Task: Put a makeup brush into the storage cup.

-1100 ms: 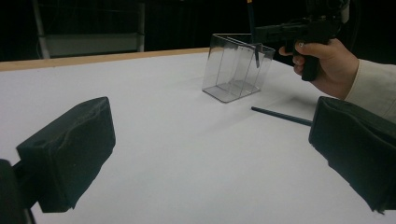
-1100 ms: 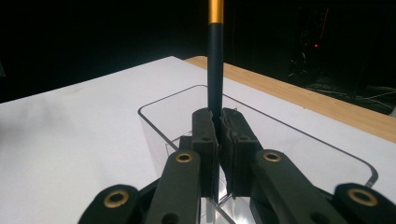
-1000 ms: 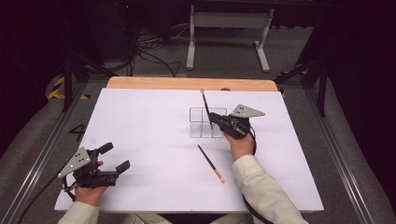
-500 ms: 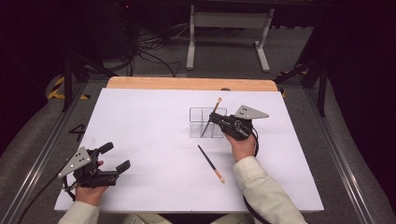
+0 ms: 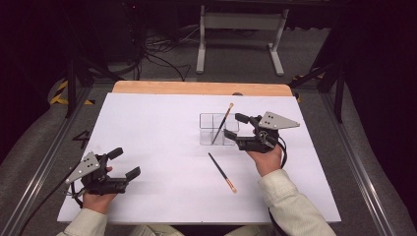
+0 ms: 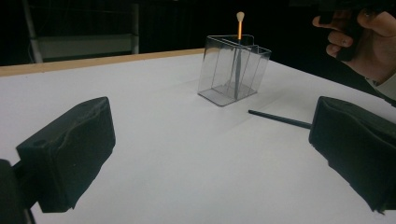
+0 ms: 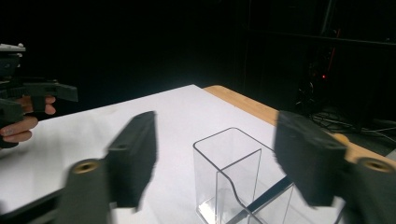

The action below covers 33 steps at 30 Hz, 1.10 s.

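White desk (image 5: 147,128). One brush (image 5: 222,123) leans in the clear holder (image 5: 216,129) near the far edge; another (image 5: 221,172) lies mid-desk. Right gripper (image 5: 235,127), jaws wide, empty, beside holder. Left gripper (image 5: 123,162) wide, idle. Advise gripping the loose brush mid-handle.

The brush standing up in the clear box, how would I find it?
Look at the clear box in the middle of the white table. One brush leans inside it, pale tip up. The other brush lies flat on the table nearby.

My claws (image 5: 235,126) are black with grey plates; the tabletop (image 5: 162,123) is white, edged in pale wood; the holder (image 5: 216,129) is clear; both brushes (image 5: 221,172) are black and orange.
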Each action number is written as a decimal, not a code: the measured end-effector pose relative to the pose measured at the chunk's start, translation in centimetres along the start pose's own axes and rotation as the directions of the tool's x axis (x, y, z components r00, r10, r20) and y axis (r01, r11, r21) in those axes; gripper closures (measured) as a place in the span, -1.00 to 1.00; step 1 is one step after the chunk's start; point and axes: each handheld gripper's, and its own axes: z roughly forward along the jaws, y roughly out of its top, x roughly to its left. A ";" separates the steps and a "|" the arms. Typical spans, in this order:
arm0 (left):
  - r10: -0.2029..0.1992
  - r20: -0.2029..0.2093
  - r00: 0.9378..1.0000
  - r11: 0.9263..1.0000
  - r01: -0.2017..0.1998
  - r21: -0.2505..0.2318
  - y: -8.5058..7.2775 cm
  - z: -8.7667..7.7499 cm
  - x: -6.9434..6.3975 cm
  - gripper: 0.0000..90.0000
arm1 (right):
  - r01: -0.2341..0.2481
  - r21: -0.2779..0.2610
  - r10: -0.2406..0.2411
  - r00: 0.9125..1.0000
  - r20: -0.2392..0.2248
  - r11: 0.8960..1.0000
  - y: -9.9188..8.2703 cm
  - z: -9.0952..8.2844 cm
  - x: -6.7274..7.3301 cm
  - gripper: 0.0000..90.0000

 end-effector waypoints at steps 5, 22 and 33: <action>-0.004 0.011 1.000 1.000 0.003 0.005 0.1 0.4 0.0 -0.98 | 0.013 0.034 -0.013 1.000 0.010 0.999 0.5 -0.8 0.4 -0.86; 0.011 0.040 0.999 1.000 -0.012 0.016 0.4 1.3 -0.2 -0.99 | 0.001 0.119 -0.001 1.000 -0.003 0.993 0.7 -3.2 1.4 -1.00; 0.012 0.039 0.999 1.000 -0.013 0.017 0.4 1.3 -0.2 -0.99 | -0.010 0.204 0.012 1.000 -0.010 0.979 0.4 -3.1 1.9 -1.00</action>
